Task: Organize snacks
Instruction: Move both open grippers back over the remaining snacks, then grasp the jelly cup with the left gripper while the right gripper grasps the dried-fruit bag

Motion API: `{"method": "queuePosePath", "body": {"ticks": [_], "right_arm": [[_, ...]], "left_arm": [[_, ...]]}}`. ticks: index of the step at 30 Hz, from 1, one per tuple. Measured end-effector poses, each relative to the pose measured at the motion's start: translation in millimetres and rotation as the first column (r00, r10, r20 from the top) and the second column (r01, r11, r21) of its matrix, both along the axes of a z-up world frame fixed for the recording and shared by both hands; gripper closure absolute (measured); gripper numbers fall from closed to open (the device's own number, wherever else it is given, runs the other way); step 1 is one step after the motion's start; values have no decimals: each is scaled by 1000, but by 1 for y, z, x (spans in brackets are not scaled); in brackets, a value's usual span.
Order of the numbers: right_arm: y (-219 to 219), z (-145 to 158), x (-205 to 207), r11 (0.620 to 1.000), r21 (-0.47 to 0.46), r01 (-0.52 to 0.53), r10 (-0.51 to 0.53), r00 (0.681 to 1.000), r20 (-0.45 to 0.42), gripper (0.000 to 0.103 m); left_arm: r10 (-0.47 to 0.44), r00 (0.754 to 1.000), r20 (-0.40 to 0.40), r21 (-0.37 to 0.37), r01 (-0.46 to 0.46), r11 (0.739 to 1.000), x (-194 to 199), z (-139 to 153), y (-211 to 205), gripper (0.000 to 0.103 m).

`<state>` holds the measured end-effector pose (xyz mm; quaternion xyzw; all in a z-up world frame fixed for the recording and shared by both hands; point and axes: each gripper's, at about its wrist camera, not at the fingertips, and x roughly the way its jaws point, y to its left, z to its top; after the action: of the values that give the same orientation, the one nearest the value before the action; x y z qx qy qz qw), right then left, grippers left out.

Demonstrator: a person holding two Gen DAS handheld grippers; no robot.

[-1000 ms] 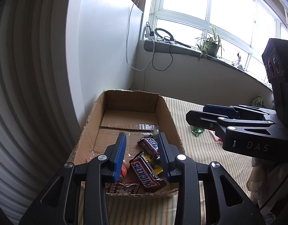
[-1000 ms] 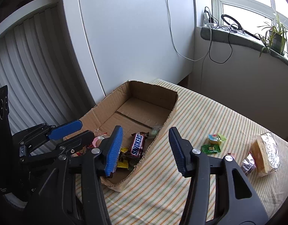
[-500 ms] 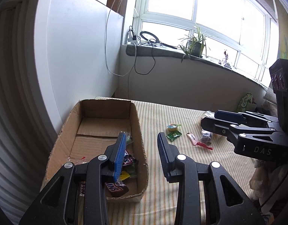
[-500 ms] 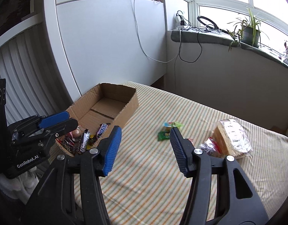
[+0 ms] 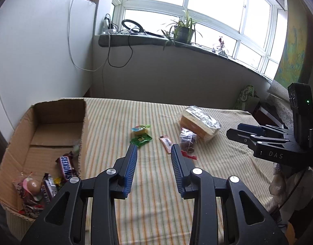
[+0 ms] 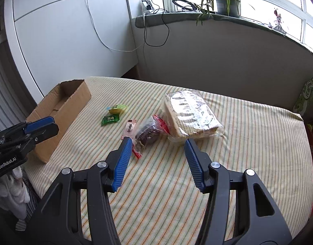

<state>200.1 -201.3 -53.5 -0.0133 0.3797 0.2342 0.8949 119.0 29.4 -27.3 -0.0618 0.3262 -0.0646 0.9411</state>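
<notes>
Right gripper (image 6: pixel 156 143) nearest the loose snacks, jaws apart, nothing between them; left gripper (image 5: pixel 153 151) likewise parted and empty, hovering nearer the cardboard box (image 5: pixel 83 122). Just beyond the right fingertips: bagged dark pastry (image 6: pixel 148 133), touching the big wafer pack (image 6: pixel 191 114) on its right. Pink sachet (image 6: pixel 130 128) left of the pastry, long axis running away from the fingers. Further toward the box: green packet (image 6: pixel 110 120), yellow jelly cup (image 6: pixel 117 108). Right hand likely takes the pastry
</notes>
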Motion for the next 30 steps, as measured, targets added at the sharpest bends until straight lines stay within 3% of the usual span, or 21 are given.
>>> {"method": "queuePosePath", "body": {"ticks": [8,14,22,24,30], "right_arm": [[29,-31,20,997,50,-54,59,993,-106,47],[49,-52,38,998,57,-27,36,985,-167,47],[58,-58,50,999,53,-10,19,986,-168,47],[59,-58,53,999,49,-10,18,986,-168,47],[61,-61,59,999,41,-10,17,985,-170,47]], "left_arm": [[4,998,-66,-1,-4,1000,28,-21,-11,70],[41,990,-131,-46,-47,998,55,-40,-1,70],[86,984,-153,-76,-98,992,93,-52,8,70],[87,983,-160,-79,-101,992,103,-54,8,55],[97,977,-191,-71,-112,991,123,-65,11,53]]}}
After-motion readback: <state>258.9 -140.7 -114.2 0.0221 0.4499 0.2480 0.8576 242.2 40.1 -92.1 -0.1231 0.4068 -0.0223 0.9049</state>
